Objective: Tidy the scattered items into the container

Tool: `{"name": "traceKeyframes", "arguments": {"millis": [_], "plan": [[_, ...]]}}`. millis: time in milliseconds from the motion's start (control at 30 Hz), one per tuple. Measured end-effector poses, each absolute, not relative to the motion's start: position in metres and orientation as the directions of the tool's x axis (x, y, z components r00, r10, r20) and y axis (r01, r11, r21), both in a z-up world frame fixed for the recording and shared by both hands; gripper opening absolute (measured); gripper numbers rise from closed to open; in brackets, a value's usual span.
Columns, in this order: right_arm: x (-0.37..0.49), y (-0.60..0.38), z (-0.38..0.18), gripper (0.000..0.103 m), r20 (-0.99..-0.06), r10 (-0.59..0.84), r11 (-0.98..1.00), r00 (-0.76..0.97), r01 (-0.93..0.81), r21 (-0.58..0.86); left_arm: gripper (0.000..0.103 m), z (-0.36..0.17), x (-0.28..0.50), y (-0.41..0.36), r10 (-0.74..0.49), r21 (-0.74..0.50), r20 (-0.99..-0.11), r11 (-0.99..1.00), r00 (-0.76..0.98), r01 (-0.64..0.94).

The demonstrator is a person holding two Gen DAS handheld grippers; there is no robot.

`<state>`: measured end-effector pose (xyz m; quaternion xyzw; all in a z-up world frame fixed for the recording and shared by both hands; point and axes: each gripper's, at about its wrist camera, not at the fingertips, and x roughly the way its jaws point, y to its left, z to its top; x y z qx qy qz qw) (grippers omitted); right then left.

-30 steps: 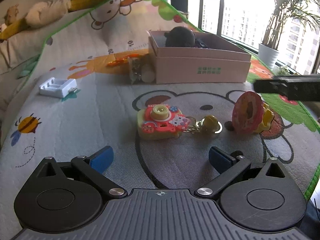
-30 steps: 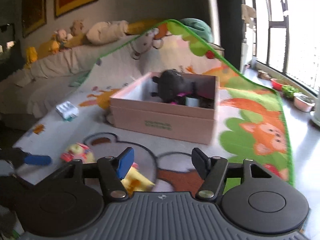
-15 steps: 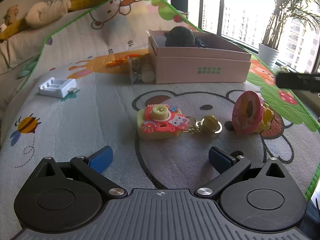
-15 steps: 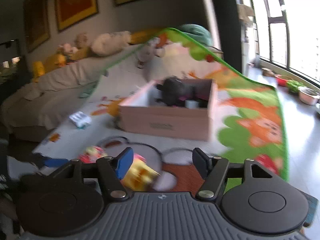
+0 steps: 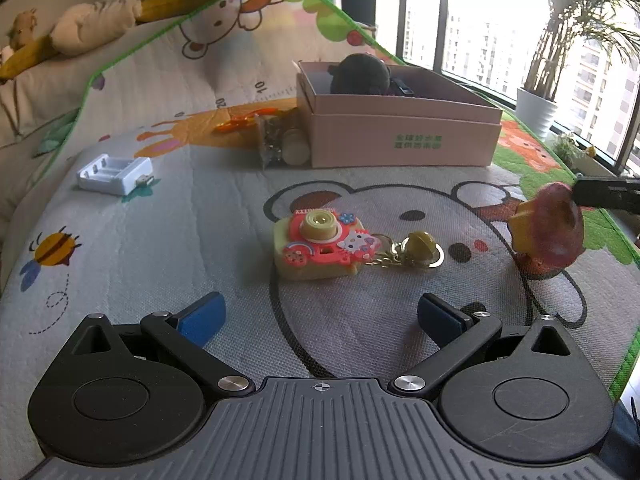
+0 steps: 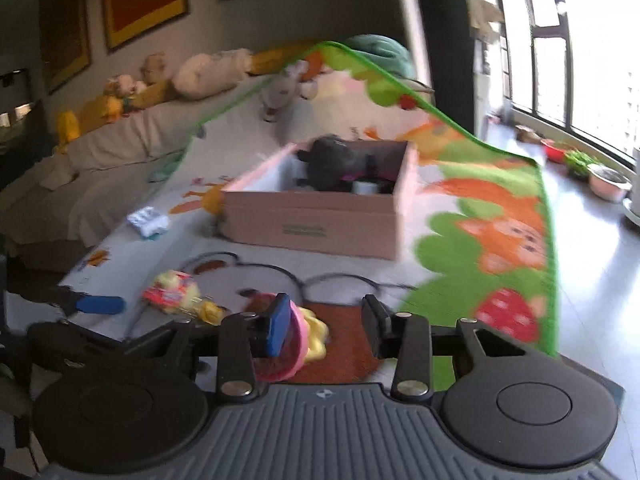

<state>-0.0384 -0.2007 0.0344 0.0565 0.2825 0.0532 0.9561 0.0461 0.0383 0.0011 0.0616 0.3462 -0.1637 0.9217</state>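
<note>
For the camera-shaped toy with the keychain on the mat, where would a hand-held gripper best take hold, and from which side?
Probably the camera toy's blocky yellow body, pinched across its two short ends from above and the near side. It lies flat with its lens up, so those ends give parallel faces. The keychain trails off to the right, loose, and is likely a poor hold.

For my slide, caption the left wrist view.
Open left tongs hover before a camera keychain; pink box behind.

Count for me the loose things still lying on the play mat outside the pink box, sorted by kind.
Toys: 2, the camera keychain and the pink-and-yellow toy.
Battery chargers: 1, the white charger.
Orange clips: 1, the orange clip.
Clear packets: 1, the clear packet beside the pink box.
Total: 5.
</note>
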Motion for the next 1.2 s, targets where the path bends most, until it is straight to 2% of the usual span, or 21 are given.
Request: {"name": "traceKeyframes", "arguments": {"millis": [100,233,367,600,967,1133,1167,1200], "plan": [[-0.038,-0.212,0.028,0.039,-0.553,0.101,0.988,0.827,-0.020,0.150,0.103,0.001,0.046,0.038,-0.258,0.002,-0.659,0.939,0.707,0.344],[-0.042,-0.211,0.027,0.040,-0.524,0.103,0.988,0.845,-0.026,0.151,0.103,0.001,0.046,0.038,-0.259,0.000,-0.658,0.939,0.707,0.344],[-0.044,-0.203,0.028,0.050,-0.510,0.118,0.989,0.852,-0.054,0.137,0.103,0.001,0.046,0.039,-0.259,-0.001,-0.658,0.939,0.707,0.344],[-0.040,-0.171,0.022,0.051,-0.510,0.233,0.972,0.828,-0.178,0.155,0.103,0.001,0.046,0.039,-0.261,-0.004,-0.657,0.939,0.707,0.343],[-0.066,-0.164,0.018,0.083,-0.555,0.277,0.960,0.784,-0.254,0.120,0.103,0.002,0.046,0.039,-0.266,-0.013,-0.654,0.940,0.709,0.341],[-0.071,-0.152,0.018,0.081,-0.538,0.253,0.963,0.804,-0.260,0.064,0.103,0.002,0.046,0.039,-0.262,-0.007,-0.656,0.940,0.708,0.342],[-0.072,-0.151,0.018,0.078,-0.533,0.241,0.966,0.811,-0.252,0.052,0.103,0.001,0.046,0.039,-0.261,-0.004,-0.658,0.939,0.707,0.343],[-0.072,-0.150,0.018,0.066,-0.531,0.230,0.968,0.816,-0.246,0.041,0.103,0.001,0.047,0.039,-0.259,-0.001,-0.659,0.939,0.706,0.343]]}}
